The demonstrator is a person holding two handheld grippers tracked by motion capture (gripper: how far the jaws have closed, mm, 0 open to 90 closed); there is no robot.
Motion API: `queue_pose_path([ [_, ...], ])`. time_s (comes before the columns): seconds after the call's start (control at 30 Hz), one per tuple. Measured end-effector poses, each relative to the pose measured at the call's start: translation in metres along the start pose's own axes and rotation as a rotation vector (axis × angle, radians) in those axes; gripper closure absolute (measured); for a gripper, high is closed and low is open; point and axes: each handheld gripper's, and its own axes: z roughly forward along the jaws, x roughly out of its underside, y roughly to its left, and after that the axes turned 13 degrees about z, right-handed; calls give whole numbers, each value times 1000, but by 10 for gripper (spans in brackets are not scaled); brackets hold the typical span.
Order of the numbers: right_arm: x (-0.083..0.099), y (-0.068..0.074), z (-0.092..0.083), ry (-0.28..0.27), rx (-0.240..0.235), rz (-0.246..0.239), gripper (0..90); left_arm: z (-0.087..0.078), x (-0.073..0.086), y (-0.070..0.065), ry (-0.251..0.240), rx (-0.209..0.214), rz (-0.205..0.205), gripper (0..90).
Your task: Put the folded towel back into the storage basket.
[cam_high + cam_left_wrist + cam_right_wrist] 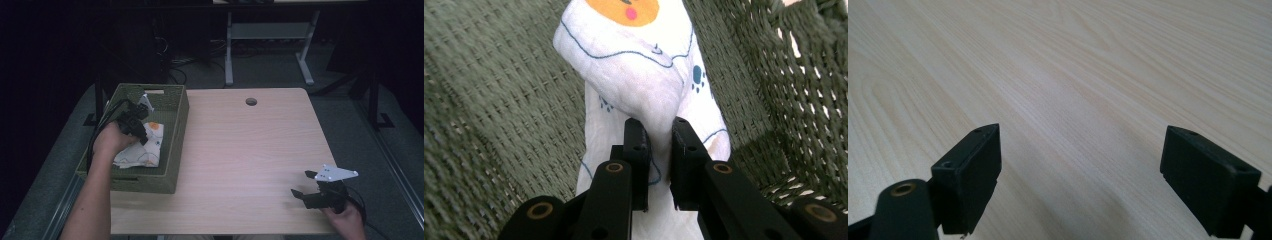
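Note:
A white cloth (142, 152) printed with blue lines, paw marks and an orange patch lies in the green woven basket (177, 125) at the table's left. My left gripper (141, 131) reaches down into the basket and is shut on a bunched fold of that cloth (644, 75), which rises between the two black jaws. The left gripper (659, 137) pinches the fabric tightly. Near the table's front right corner my right gripper (304, 183) is held low over the bare wood, its jaws wide apart. In its own view the right gripper (1080, 165) has nothing between its fingers.
The light wooden table (250, 150) has a round cable hole (251, 101) near its far edge. The basket's woven walls (484, 100) close in around the left gripper. Metal desk legs (229, 50) stand on the dark floor beyond the table.

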Motion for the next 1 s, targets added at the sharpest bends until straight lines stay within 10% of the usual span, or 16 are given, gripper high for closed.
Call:
queue_pose_path([
  [0.2,0,-1,0,0,-1,1,164,6,-6,4,11,-13,42,800],
  [0.3,0,-1,0,1,1,-3,164,8,-8,8,22,-65,25,622],
  [1.0,0,0,0,1,3,-1,164,21,4,15,-16,-42,-27,610],
])
